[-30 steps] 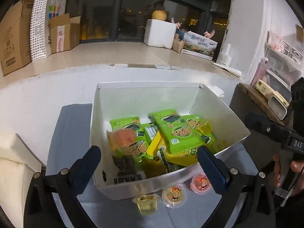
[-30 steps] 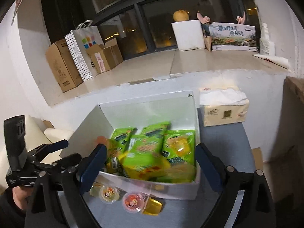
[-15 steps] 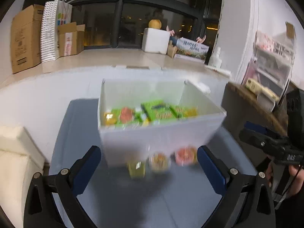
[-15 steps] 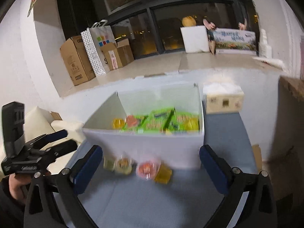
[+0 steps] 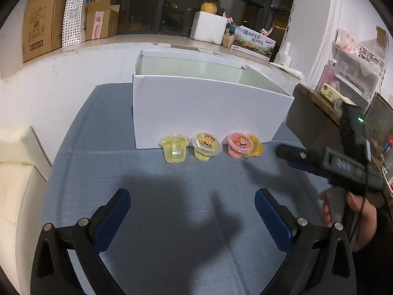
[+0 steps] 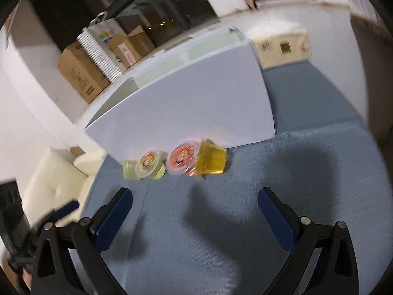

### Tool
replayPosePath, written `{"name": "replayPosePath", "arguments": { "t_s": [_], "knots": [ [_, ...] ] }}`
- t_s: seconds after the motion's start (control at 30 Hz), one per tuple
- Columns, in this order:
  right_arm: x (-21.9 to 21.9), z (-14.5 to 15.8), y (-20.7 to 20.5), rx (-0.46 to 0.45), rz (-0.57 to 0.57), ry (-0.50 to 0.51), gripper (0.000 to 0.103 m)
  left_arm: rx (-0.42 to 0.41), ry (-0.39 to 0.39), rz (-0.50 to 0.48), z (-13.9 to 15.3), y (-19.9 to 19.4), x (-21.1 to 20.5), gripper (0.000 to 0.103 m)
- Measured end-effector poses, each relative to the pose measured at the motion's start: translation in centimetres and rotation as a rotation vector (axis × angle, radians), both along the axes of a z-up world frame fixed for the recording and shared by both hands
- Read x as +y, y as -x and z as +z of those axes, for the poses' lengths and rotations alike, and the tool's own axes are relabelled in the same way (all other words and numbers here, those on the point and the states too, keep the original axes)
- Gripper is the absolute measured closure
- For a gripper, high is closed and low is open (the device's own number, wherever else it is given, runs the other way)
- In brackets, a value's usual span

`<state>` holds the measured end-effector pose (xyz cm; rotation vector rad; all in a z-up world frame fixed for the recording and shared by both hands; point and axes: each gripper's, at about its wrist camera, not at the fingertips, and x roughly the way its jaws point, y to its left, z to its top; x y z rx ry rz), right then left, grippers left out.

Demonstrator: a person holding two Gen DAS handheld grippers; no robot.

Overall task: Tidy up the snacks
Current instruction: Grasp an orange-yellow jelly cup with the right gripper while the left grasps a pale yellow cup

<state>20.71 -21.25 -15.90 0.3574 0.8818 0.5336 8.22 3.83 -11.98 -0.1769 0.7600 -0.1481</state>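
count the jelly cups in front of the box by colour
pale yellow cup: 1
yellow cup with a printed lid: 1
pink cup: 1
amber cup: 1
total: 4, in a row on the table in front of the white box

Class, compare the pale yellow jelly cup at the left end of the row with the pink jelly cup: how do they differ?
The pale yellow jelly cup is translucent yellow; the pink jelly cup is pink. The yellow one stands apart; the pink one touches an amber cup. Both sit on the blue cloth before the white box.
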Motion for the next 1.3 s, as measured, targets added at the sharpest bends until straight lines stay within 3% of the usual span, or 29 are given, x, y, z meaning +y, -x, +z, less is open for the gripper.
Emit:
{"name": "replayPosePath", "arguments": {
  "t_s": [0.17, 0.23, 0.27, 0.37, 0.4, 0.73, 1.07, 1.23, 1.3],
  "knots": [
    [-0.1, -0.8, -2.9, 0.037, -0.024, -0.071, 0.000, 0.007, 0.002, -0.010, -0.3, -0.2, -0.2, 0.000],
    [0.0, -1.1, -3.6, 0.043, -0.026, -0.108, 0.005, 0.008, -0.001, -0.010, -0.4, -0.1, -0.1, 0.000],
    [0.1, -1.2, -4.0, 0.055, -0.030, -0.104, 0.014, 0.011, 0.000, -0.011, -0.4, -0.1, -0.1, 0.000],
    [0.9, -2.0, -4.8, 0.102, -0.033, -0.058, 0.056, 0.015, 0.003, -0.009, -0.6, -0.2, 0.0, 0.000],
    [1.1, -2.3, -4.9, 0.113, -0.031, -0.049, 0.063, 0.018, 0.004, -0.009, -0.6, -0.3, 0.0, 0.000],
    [-0.6, -0.6, -2.4, 0.020, -0.067, -0.014, 0.068, 0.056, -0.013, 0.010, -1.8, -2.1, 0.7, 0.000],
    [-2.2, 3.1, 4.0, -0.100, -0.076, 0.065, 0.068, 0.104, -0.156, 0.034, -3.4, -8.3, 0.1, 0.000],
    [-1.4, 3.8, 5.2, -0.124, -0.048, 0.084, 0.068, 0.125, -0.258, 0.069, -4.4, -10.9, -0.4, 0.000],
    [-1.1, 3.7, 5.4, -0.132, -0.038, 0.089, 0.068, 0.128, -0.265, 0.079, -4.7, -11.4, -0.2, 0.000]
  ]
}}
